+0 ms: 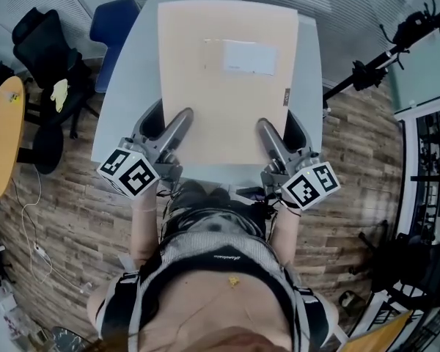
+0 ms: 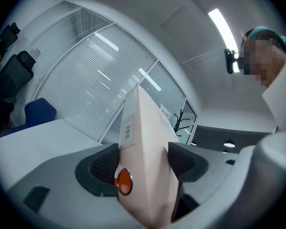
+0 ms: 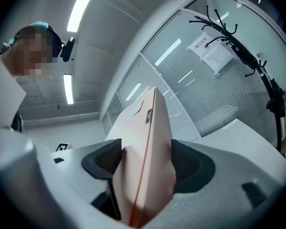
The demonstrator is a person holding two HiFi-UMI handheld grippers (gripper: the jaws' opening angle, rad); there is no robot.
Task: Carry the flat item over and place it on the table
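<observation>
Head view: the left gripper point(image 1: 169, 123) and right gripper point(image 1: 280, 129) each clamp the near edge of a flat beige box point(image 1: 220, 86), which is closed, its contents unseen. It stretches level over the grey table point(image 1: 128, 86) beyond.

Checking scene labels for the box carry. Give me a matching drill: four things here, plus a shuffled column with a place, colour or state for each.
Things
1. box
2. blue chair
3. left claw
4. round table

Place, colour or state
A. shut on the box's near edge
B. far left in the head view, yellow top
C. beige, with a white label on top
D. by the grey table's far left corner

Pairs: 1-C, 2-D, 3-A, 4-B
</observation>
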